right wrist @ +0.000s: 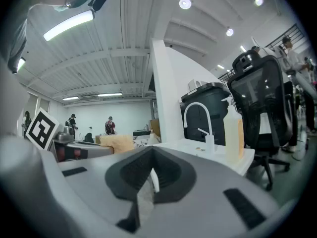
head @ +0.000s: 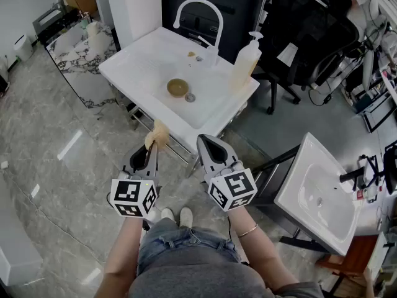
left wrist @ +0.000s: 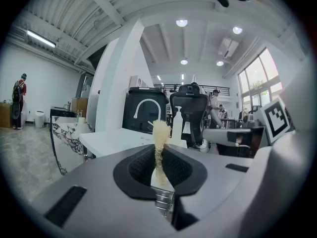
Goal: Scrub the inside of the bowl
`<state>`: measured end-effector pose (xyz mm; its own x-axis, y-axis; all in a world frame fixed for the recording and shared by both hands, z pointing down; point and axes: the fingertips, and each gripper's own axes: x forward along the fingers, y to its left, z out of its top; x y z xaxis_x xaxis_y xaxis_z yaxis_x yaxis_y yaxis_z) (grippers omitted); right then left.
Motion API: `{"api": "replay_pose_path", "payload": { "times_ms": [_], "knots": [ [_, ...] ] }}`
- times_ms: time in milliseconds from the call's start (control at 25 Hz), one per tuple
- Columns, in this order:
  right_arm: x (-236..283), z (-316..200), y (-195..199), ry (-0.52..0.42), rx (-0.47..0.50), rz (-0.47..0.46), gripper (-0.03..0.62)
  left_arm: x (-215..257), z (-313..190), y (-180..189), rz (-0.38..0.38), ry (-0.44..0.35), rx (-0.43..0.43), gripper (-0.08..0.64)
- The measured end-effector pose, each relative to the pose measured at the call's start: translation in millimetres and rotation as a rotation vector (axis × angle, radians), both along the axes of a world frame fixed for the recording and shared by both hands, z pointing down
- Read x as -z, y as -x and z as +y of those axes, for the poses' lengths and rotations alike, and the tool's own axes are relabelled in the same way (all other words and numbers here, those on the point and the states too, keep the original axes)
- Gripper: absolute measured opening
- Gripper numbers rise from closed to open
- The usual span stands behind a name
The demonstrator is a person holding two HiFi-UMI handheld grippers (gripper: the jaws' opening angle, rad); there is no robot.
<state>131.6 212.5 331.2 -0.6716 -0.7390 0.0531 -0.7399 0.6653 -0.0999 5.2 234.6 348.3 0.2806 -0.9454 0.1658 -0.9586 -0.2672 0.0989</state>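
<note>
Where the bowl (head: 177,87) sits: sink (head: 139,54) basin, beside the drain (head: 190,97), ahead of both grippers, well apart
Left gripper (head: 154,145): clamped on a yellow scrubber (left wrist: 160,133) standing upright
Right gripper (head: 209,143): jaws together, empty, about equally near

A scrubbing pad (head: 158,133) sits clamped between the jaws of the left gripper (head: 152,146) and pokes out past their tips. The right gripper (head: 207,143) is just to its right. A sink (head: 139,58) stands ahead of both. In it lies the bowl (head: 177,87), ahead of the left gripper, with the drain (head: 190,97) touching its right side. The faucet (head: 198,8) rises behind the bowl. The soap dispenser (head: 247,58) stands right of the faucet, ahead of the right gripper. A second sink (head: 313,166) lies off to the right.
</note>
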Motion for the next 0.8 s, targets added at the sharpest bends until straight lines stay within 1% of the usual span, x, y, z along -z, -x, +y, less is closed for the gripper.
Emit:
{"api": "replay_pose_path", "payload": {
  "times_ms": [120,280,360,600,800],
  "knots": [
    [-3.9,-4.3,0.0,0.016,0.001,-0.018,0.009,-2.7,-2.5,-1.7,-0.005,0.003,-0.001,0.037],
    [-6.7,-11.0,-2.8,0.033,-0.023,-0.039,0.011,-5.9,-4.1,-3.8,0.0,0.011,-0.01,0.037],
    [-4.7,-14.8,-2.9,0.04,-0.015,-0.055,0.011,-5.0,-4.9,-3.8,0.006,0.014,-0.009,0.037],
    [-0.7,-33.5,-3.0,0.056,0.003,-0.042,0.011,-0.1,-12.6,-8.5,0.0,0.002,-0.002,0.037],
    [14.3,-45.4,-4.2,0.027,0.024,-0.045,0.011,9.8,-19.4,-15.1,-0.032,-0.022,-0.003,0.037]
  ]
}}
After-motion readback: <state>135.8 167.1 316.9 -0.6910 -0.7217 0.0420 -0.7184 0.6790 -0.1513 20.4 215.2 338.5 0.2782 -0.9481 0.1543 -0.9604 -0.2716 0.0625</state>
